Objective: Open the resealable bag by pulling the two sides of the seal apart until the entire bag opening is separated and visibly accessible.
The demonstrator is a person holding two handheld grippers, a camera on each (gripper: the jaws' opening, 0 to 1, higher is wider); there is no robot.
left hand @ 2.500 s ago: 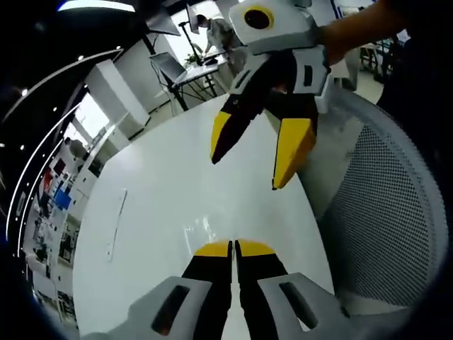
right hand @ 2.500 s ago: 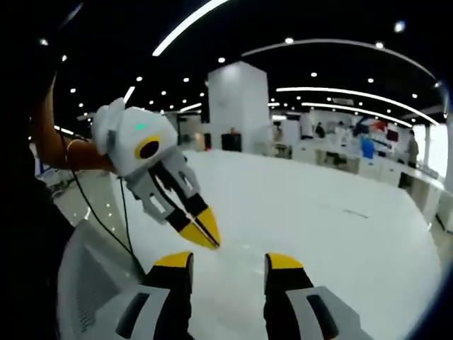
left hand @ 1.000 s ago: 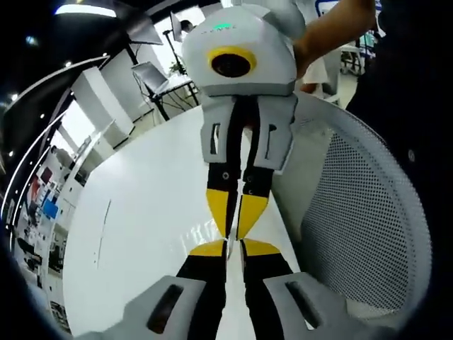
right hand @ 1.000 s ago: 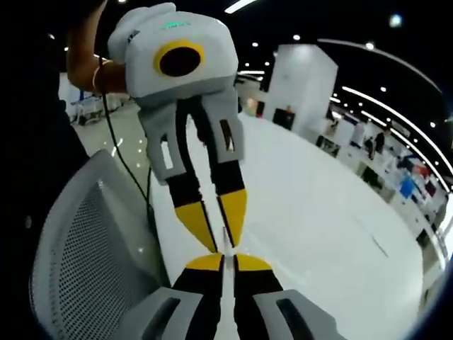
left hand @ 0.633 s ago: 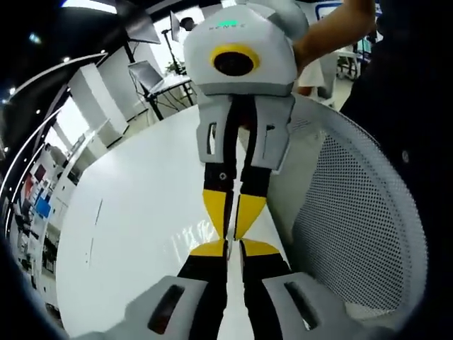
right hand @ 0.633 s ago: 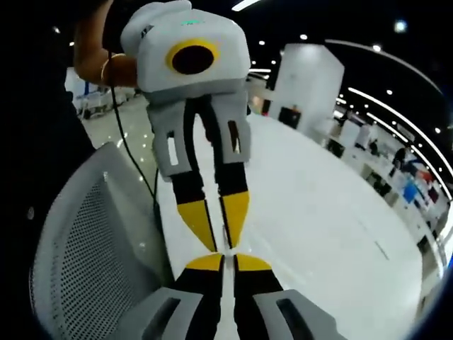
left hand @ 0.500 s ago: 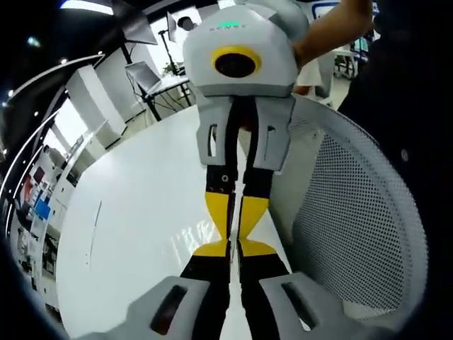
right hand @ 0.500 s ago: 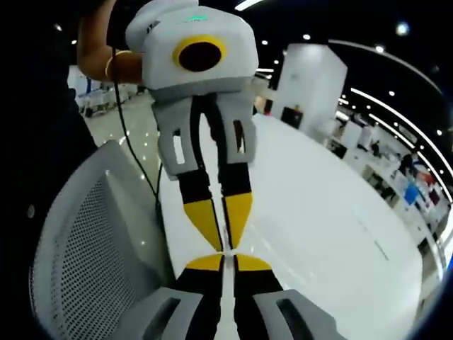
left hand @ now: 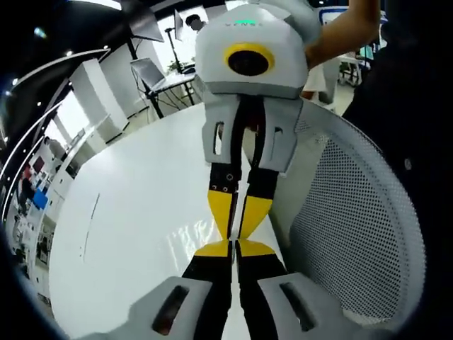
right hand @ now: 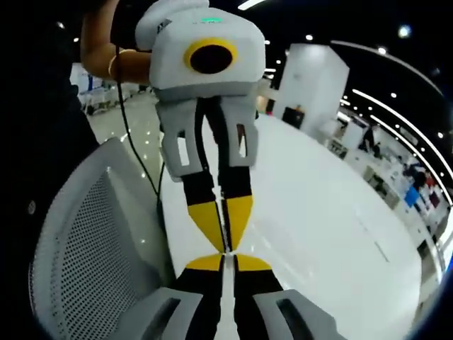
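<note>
The resealable bag is hard to make out. Both grippers meet tip to tip over the white bench (left hand: 134, 212), as half a second ago: left gripper (left hand: 233, 247) fingers pressed together, right gripper (right hand: 224, 258) likewise, beside a mesh chair (left hand: 354, 234).

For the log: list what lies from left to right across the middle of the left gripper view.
White table → right gripper, its tips meeting the left gripper → white mesh chair back → person's dark clothing.
</note>
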